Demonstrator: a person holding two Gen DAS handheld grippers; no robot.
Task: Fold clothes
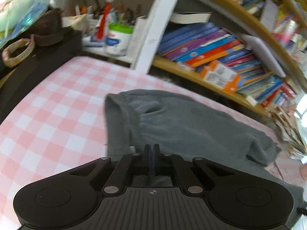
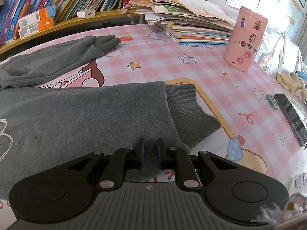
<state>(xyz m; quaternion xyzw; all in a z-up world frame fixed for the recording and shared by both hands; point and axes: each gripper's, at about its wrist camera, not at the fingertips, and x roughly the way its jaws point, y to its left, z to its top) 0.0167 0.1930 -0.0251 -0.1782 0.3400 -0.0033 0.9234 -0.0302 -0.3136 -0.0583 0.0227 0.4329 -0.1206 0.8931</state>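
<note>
Grey sweatpants (image 2: 80, 118) lie flat on the pink checked table mat (image 2: 153, 65), leg cuffs toward the pink sticker canister (image 2: 246, 38). Right gripper (image 2: 150, 150) is pinching the near leg's hem edge. Left gripper (image 1: 151, 151) is clenched over the waistband end, grasp unclear. Fold looks barely started; next, probably carry the cuffs over toward the waistband, both hands together.

The left wrist view's bookshelf (image 1: 220, 57) is blurred; the grey garment (image 2: 76, 118) runs off-frame.

Pink tin (image 2: 245, 44) beside stacked notebooks (image 2: 193, 25) on checked bench (image 2: 153, 61); phone (image 2: 292, 118) near right edge; books (image 1: 211, 53) crowding shelf (image 1: 201, 76) behind.
</note>
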